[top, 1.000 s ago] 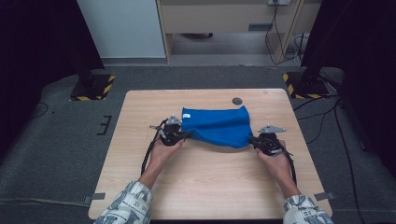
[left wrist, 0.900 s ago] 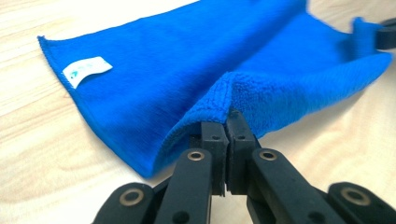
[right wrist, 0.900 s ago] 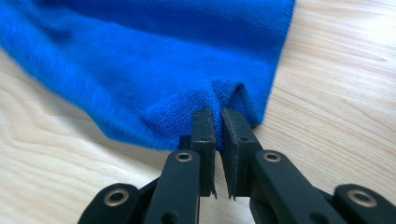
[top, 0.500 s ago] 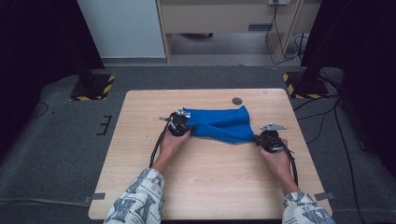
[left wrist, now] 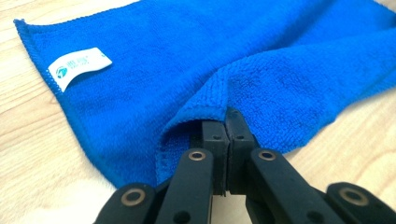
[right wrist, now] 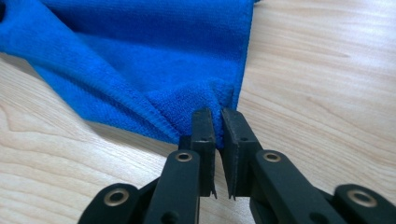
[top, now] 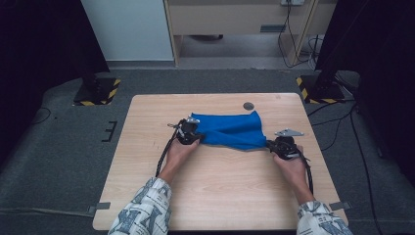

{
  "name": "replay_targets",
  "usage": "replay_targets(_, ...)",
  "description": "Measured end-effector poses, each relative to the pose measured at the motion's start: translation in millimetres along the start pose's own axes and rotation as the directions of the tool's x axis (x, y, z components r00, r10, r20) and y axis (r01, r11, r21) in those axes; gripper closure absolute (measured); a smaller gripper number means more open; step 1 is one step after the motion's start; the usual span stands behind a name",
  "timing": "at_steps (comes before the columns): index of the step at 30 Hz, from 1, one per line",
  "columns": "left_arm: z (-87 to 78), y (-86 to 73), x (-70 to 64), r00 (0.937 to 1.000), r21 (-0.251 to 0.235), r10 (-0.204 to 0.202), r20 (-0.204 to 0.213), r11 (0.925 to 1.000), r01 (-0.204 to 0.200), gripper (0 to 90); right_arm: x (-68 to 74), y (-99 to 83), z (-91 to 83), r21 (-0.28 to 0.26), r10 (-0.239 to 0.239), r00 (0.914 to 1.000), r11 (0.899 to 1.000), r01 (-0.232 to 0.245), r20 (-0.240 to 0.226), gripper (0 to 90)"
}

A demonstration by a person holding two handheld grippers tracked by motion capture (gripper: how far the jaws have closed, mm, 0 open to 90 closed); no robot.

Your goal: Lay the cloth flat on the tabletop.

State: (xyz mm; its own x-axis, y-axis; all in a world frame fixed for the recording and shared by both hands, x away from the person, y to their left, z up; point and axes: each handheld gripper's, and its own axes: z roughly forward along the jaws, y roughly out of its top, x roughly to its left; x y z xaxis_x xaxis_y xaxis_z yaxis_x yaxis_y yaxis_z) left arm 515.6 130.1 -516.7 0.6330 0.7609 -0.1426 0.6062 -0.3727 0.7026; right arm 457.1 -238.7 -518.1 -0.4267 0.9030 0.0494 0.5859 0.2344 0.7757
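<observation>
Blue cloth (top: pixel 230 129), corners hidden inside left gripper (top: pixel 190 129) and right gripper (top: pixel 272 145).

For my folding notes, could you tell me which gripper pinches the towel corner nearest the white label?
The left gripper; the white label lies beside its jaws on the blue towel.

A blue microfibre cloth (top: pixel 230 130) lies partly folded on the table (top: pixel 215 196), its near edge doubled over and lifted at both near corners. A white label (left wrist: pixel 79 65) sits near 1 hemmed edge, lying flat.
</observation>
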Motion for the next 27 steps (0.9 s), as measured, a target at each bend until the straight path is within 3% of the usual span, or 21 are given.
replay_targets(3, -8.0, -2.1, -1.9, 1.0, -0.012, 0.002, 0.009, 0.9999, -0.002, 89.3, 3.1, 0.5, -6.4, -0.007, -0.006, 1.0, 1.0, 0.006, -0.008, 85.1)
replay_targets(5, -22.3, -7.0, -4.9, 0.9998, -0.03, 0.0, 0.022, 0.9996, 0.001, 89.3, 5.9, -0.3, -12.3, -0.011, -0.014, 0.9998, 1.0, 0.014, -0.014, 85.2)
replay_targets(16, -58.8, -28.9, -22.1, 0.9977, -0.022, 0.019, 0.066, 0.9996, -0.018, 89.4, 24.6, -12.9, -45.4, -0.024, -0.047, 0.9977, 0.999, 0.046, -0.049, 85.2)
replay_targets(27, -76.9, -46.3, -30.4, 0.9953, -0.002, 0.025, 0.094, 0.9997, -0.025, 89.3, 39.1, -22.5, -61.3, -0.017, -0.061, 0.9962, 0.998, 0.06, -0.062, 84.5)
